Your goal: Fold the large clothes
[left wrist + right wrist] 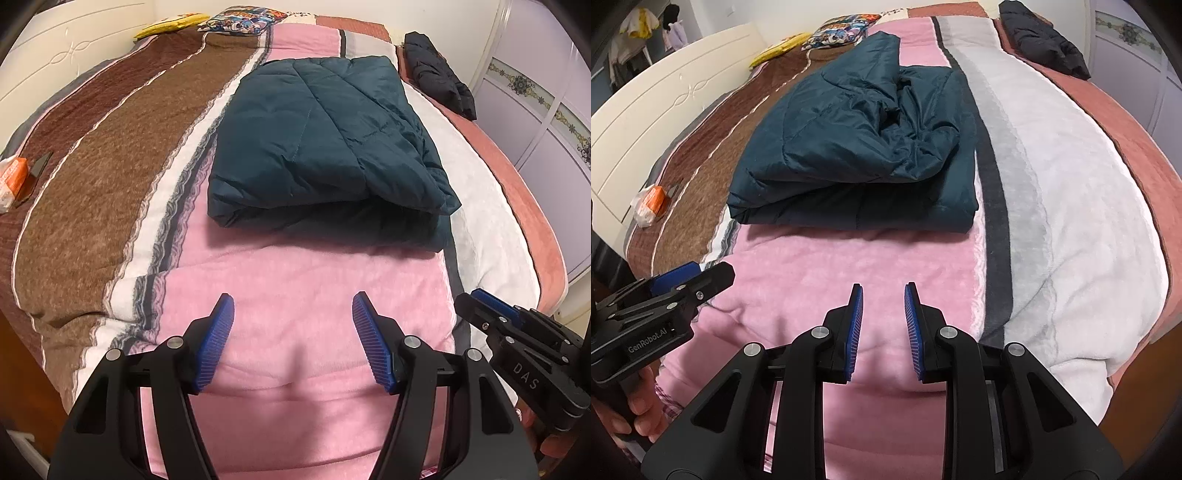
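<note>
Jacket: a dark teal padded jacket (325, 147) lies folded into a thick bundle on the pink stripe of the blanket (295, 369), ahead of both tools.
Left gripper: the left gripper (293, 306) hangs over the pink stripe, jaws spread wide, nothing between them.
Right gripper: the right gripper (883, 295) is beside it, jaws parted by a narrow gap, pinching nothing.
Bed edge: a black garment (439, 74) lies at the far right side.
Far end: a patterned pillow (240, 20).
</note>
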The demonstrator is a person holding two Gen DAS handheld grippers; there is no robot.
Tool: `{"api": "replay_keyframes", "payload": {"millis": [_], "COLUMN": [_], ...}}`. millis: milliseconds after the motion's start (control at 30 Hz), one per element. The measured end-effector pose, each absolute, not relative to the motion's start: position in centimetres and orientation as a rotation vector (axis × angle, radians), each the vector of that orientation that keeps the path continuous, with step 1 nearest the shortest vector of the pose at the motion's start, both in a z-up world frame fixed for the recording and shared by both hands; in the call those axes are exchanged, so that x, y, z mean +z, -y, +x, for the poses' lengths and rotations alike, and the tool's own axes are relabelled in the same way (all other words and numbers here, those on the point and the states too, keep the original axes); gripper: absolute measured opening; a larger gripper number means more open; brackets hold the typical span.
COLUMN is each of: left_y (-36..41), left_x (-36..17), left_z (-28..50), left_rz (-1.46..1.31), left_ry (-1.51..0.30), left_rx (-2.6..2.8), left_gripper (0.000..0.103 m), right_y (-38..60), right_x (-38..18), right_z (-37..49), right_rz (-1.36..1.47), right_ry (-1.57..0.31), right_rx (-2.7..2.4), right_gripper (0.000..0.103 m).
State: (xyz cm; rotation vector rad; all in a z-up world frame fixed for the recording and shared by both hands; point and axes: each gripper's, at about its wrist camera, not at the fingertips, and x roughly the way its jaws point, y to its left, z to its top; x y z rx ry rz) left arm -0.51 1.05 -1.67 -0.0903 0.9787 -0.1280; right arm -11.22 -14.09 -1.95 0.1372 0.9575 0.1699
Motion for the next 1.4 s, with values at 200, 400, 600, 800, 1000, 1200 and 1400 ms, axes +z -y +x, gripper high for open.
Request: {"api": "replay_keyframes", "payload": {"millis": [200, 400, 600, 800, 1000, 1200, 1400], "left_y": [-0.69, -0.59, -0.66, -0.88, -1.01, -1.09, -1.12], "left_x": [-1.95, -2.46, -2.56, -2.69, -2.67, -2.66, -2.67], "left_z": [-0.75, -0.94, -0.93, -0.97, -1.01, -1.00, -0.99], "left_rz": [-0.078, -0.075, -0.076, -0.085, -0.088, -0.088, -0.088], "left_ry": [-0.990, -1.009, -1.012, -1.015, -1.015, -1.014, -1.015], "left_rx": [-0.125, -0.118, -0.114, -0.112, -0.109, -0.110, -0.110], "left_gripper": [0.064, 0.064, 0.064, 0.063, 0.063, 0.063, 0.063], "right_y": [13.90, 13.78, 14.10, 13.73, 13.55, 13.45, 13.35], "right_x": [-2.20, -2.54, -2.79, -2.89, -2.83, -2.77, -2.82], "right_z": [-11.57, -11.70, -11.63, -11.83, -11.92, -11.89, -11.87], "right_rz": [0.132, 0.130, 0.137, 0.128, 0.123, 0.118, 0.114], "right_ry": [-0.965, -0.981, -0.989, -0.997, -0.998, -0.999, -1.003], "right_rx": [0.169, 0.164, 0.146, 0.136, 0.129, 0.124, 0.121], "right_gripper": [0.025, 0.025, 0.025, 0.026, 0.026, 0.026, 0.026]}}
